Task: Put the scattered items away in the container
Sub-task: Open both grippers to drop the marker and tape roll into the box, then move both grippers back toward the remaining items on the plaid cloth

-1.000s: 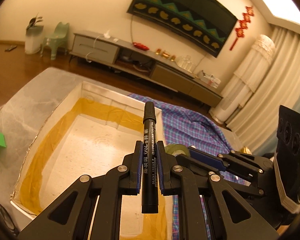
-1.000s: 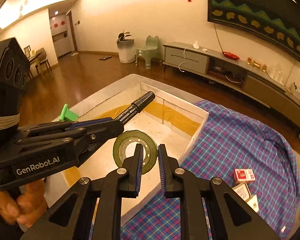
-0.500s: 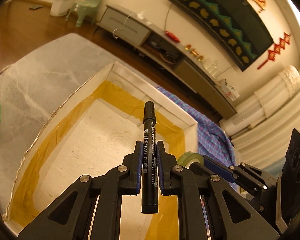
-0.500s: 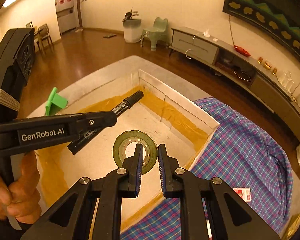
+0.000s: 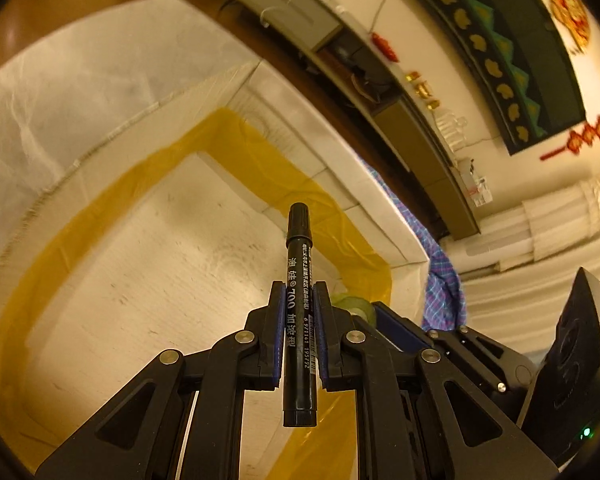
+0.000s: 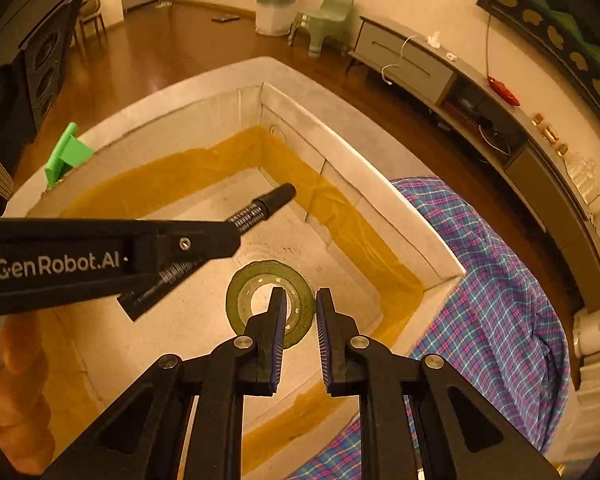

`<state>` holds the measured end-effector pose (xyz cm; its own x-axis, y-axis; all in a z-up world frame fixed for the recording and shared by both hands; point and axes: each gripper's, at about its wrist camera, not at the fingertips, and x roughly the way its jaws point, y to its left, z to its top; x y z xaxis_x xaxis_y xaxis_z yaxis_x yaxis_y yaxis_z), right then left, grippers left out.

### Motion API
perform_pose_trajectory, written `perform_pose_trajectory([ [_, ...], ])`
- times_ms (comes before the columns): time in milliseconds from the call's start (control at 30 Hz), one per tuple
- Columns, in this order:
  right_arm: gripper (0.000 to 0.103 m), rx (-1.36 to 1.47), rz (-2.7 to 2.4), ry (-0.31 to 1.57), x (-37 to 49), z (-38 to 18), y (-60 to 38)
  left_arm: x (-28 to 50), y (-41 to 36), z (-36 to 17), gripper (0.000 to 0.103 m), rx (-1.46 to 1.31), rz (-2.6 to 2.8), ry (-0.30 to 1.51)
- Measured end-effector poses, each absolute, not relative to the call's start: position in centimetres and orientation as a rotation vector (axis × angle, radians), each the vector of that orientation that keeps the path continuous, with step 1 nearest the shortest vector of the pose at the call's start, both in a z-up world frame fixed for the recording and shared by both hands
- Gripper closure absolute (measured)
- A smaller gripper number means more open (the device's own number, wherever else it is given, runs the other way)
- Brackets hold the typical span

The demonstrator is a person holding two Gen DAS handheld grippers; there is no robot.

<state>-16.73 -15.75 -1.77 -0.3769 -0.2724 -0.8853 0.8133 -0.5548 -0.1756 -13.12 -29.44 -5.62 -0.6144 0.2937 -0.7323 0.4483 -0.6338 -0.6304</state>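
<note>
A white box (image 5: 236, 92) (image 6: 364, 168) lined with yellow tape lies below both grippers. My left gripper (image 5: 299, 292) is shut on a black marker (image 5: 298, 280), whose cap points into the box; the right wrist view shows that gripper (image 6: 220, 240) and marker (image 6: 274, 198) hanging over the box floor. My right gripper (image 6: 300, 300) is shut on a green roll of tape (image 6: 270, 298), held upright by its rim above the box floor. A sliver of the roll (image 5: 354, 306) shows in the left wrist view.
The box rests on a pale grey table (image 6: 320, 92). A blue plaid cloth (image 6: 500, 280) covers the table right of the box. A green plastic piece (image 6: 66, 156) sits left of it. A hand (image 6: 16, 392) holds the left gripper. A TV cabinet (image 6: 460, 92) stands behind.
Both grippers have come down and forward over the box, each still holding its item. The views have rolled and now look more steeply into the box.
</note>
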Motion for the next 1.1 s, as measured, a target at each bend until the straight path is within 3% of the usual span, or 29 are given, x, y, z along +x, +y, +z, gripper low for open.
perform_pose_trajectory([
  [300,0.086,1.166,-1.991,0.878,-18.3,-3.0,-16.8,-14.6,-30.3,-7.6,0.088,1.365,-2.318,1.286],
  [400,0.076,1.169,-2.02,0.863,-18.5,-2.8,-16.6,-14.2,-30.6,-7.5,0.057,1.344,-2.299,1.297],
  [833,0.058,1.136,-2.027,0.597,-15.1,0.9,-12.7,-9.7,-30.8,-3.2,0.057,1.23,-2.434,1.167],
  [1100,0.055,1.001,-2.004,0.412,-9.4,4.0,-6.9,-6.8,-26.0,1.9,0.057,1.115,-2.627,0.788],
])
